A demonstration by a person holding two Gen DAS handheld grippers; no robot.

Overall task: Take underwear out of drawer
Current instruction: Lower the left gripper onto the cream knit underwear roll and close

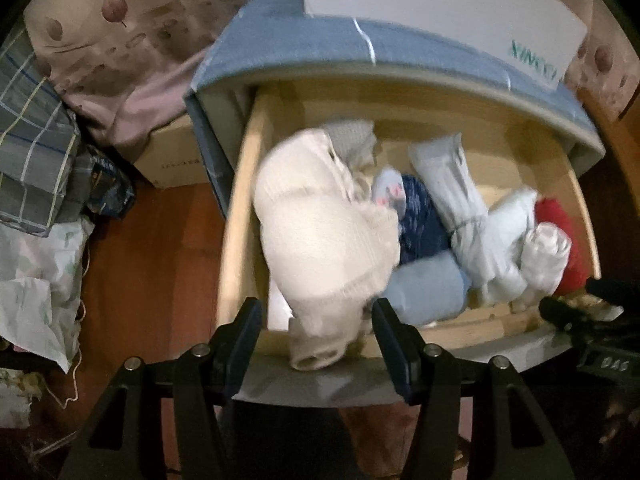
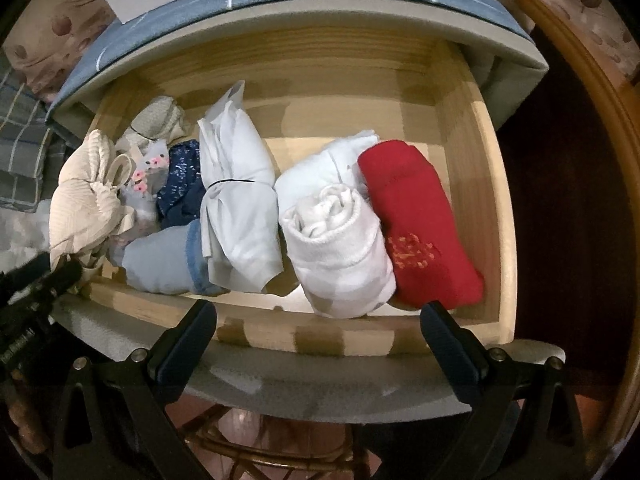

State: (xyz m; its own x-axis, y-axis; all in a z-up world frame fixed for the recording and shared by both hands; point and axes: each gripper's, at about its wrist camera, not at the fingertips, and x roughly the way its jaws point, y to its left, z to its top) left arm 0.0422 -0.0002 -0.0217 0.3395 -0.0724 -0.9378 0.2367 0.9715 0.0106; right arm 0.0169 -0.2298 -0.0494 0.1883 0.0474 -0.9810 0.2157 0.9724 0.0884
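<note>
A wooden drawer [image 2: 492,200] stands pulled out and holds several rolled garments. Among them are a red roll [image 2: 416,224], a white roll [image 2: 340,248], a pale bundle [image 2: 240,208], a light blue roll [image 2: 160,260] and a navy piece [image 2: 180,184]. My left gripper [image 1: 316,320] is shut on cream ribbed underwear [image 1: 320,232], which hangs over the drawer's left front corner. In the right wrist view this cream underwear [image 2: 88,192] sits at the drawer's left edge, with the left gripper [image 2: 44,280] just below it. My right gripper [image 2: 320,320] is open over the drawer's front wall, holding nothing.
A blue cloth [image 1: 320,44] covers the cabinet top, with a white box [image 1: 440,8] on it. Left of the drawer are a cardboard box [image 1: 172,156], plaid fabric [image 1: 32,128] and a plastic bag [image 1: 36,280] on the red-brown floor [image 1: 160,260]. A rattan frame [image 2: 260,452] lies below the drawer front.
</note>
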